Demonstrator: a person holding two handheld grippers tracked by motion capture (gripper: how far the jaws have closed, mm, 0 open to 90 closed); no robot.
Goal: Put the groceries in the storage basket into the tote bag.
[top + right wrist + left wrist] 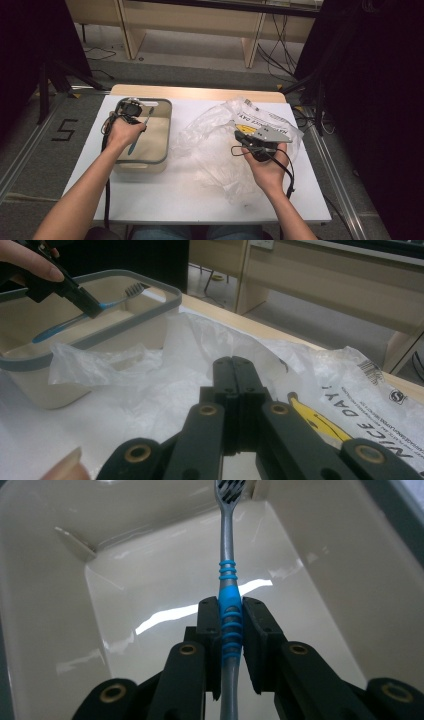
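A grey toothbrush (227,545) with blue grip bands hangs over the inside of a cream bin (60,605), and my left gripper (230,602) is shut on its handle. In the high view the toothbrush (135,142) lies slanted above the bin (167,132), held by the left gripper (142,127) at the table's left. My right gripper (234,362) is shut, jaws pressed together with nothing between them, just above a crumpled clear plastic bag (150,390). In the high view the right gripper (240,133) hovers over the bag (215,145).
The bin's grey rim (125,317) stands left of the bag, touching its edge. The bag carries printed lettering and a yellow mark (312,420). A bare strip of white table (190,200) runs along the front. Dark floor and wooden furniture (200,20) lie beyond.
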